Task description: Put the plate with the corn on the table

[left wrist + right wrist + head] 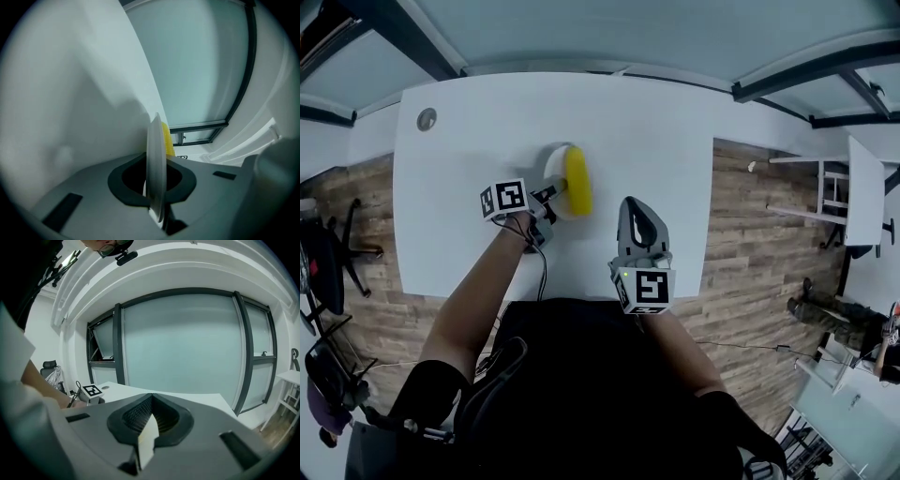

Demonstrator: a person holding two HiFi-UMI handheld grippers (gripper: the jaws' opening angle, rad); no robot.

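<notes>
A white plate [551,165] with a yellow corn cob [577,180] on it is over the middle of the white table [675,122]. My left gripper [546,195] is shut on the plate's near rim. In the left gripper view the plate [155,159] shows edge-on between the jaws of the left gripper [157,187], with the corn [167,138] just behind it. I cannot tell whether the plate rests on the table. My right gripper [639,204] hovers near the table's front edge, right of the plate. It is shut and holds nothing [151,416].
A round cable hole [427,119] sits in the table's far left corner. Wooden floor flanks the table. A white side table [862,187] stands at the right and a dark office chair [337,253] at the left. Glass walls lie beyond the table.
</notes>
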